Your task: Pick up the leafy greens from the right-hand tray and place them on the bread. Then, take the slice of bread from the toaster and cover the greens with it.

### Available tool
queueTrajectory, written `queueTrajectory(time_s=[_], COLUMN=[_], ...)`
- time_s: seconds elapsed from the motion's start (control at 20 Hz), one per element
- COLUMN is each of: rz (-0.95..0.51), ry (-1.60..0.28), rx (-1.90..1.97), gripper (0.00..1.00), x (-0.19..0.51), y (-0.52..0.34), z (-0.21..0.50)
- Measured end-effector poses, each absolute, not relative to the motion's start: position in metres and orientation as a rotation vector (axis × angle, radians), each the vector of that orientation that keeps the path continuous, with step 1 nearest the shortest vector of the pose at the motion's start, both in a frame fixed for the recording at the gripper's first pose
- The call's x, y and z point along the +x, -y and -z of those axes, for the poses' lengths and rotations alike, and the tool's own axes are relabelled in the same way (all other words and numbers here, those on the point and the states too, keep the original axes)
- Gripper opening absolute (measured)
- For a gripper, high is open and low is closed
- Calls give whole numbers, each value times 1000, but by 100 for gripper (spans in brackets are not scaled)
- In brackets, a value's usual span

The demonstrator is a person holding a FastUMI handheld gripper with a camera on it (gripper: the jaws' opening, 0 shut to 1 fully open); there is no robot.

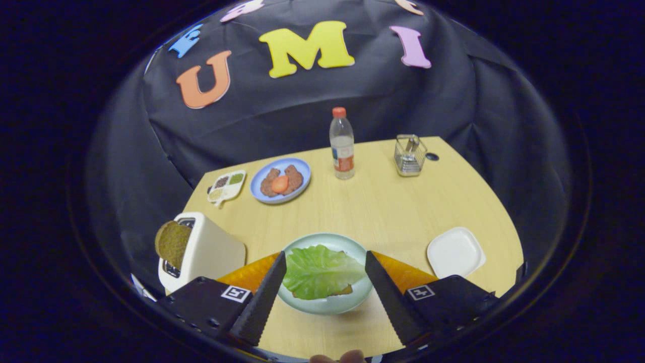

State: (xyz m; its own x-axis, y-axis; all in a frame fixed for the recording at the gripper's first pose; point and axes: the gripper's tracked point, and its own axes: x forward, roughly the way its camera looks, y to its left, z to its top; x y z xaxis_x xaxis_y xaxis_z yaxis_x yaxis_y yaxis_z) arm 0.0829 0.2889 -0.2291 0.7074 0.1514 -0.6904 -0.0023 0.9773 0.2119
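Gripper [325, 262] spread wide above leafy greens [321, 271], empty.

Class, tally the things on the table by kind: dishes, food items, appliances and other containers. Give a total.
Dishes: 4 (green plate, blue plate, white tray, sectioned dish)
Appliances: 1 (toaster)
Other containers: 2 (bottle, wire holder)
Food: 3 (greens, toaster bread, blue plate's food)
Total: 10
Gripper open.

Greens [322, 271] flat on bread [343, 291], slice [172, 244] in toaster [209, 250]

One gripper [325, 267], fingers spread apart, holding nothing. One leafy greens leaf [321, 271]. One pale round plate [352, 247]. One toaster [206, 249], one bread slice [172, 243]. One blue plate [301, 169]. One bottle [342, 144]. One white tray [456, 252]. One wire holder [409, 155]. One divided dish [227, 185].
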Motion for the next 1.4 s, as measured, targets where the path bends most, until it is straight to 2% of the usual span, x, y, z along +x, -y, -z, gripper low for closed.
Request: queueTrajectory(time_s=[0.15, 0.45, 0.7, 1.0, 1.1, 1.4], rz=[-102, -193, -214, -244, -233, -221], ry=[-663, -568, -550, -607, -650, -724], rx=[152, 142, 147, 93, 85, 30], gripper=[96, 97, 97, 96, 92, 50], x=[72, 41, 34, 39, 43, 57], y=[-315, -414, -481, -547, -555, -571], z=[189, 147, 151, 188, 202, 228])
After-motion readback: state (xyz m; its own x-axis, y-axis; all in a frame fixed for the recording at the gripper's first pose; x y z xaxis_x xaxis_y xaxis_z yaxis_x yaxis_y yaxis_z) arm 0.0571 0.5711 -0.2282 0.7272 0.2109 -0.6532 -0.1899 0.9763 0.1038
